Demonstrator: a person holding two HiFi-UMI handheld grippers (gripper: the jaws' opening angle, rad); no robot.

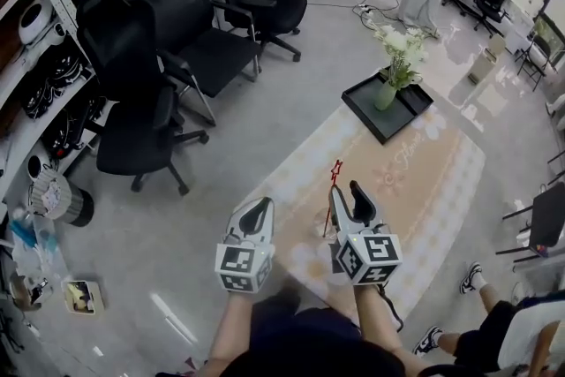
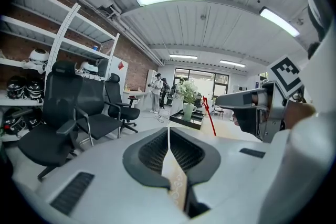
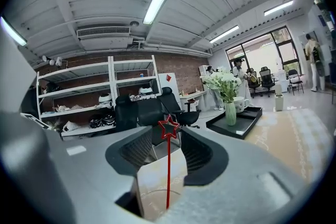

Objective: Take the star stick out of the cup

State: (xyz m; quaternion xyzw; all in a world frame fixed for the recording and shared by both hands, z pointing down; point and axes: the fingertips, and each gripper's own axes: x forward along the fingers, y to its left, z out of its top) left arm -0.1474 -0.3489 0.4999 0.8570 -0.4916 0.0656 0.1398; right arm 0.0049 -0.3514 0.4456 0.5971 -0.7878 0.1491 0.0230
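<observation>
A thin red star stick (image 1: 332, 194) stands upright in a clear cup (image 3: 156, 201) on the patterned table. My right gripper (image 1: 344, 190) is open, with the stick (image 3: 168, 165) in the middle of the gap and its star just above the jaw tips; neither pad touches it. The cup's rim shows faintly low between those jaws. My left gripper (image 1: 263, 207) hovers to the left of the cup, shut with nothing in it (image 2: 168, 131). From the left gripper view the stick (image 2: 210, 122) rises just left of the right gripper.
A black tray (image 1: 413, 112) with a green vase of white flowers (image 1: 386, 93) sits at the table's far end. Black office chairs (image 1: 177, 57) and wall shelves stand to the left. People stand at the back, and a seated person's legs show at the right.
</observation>
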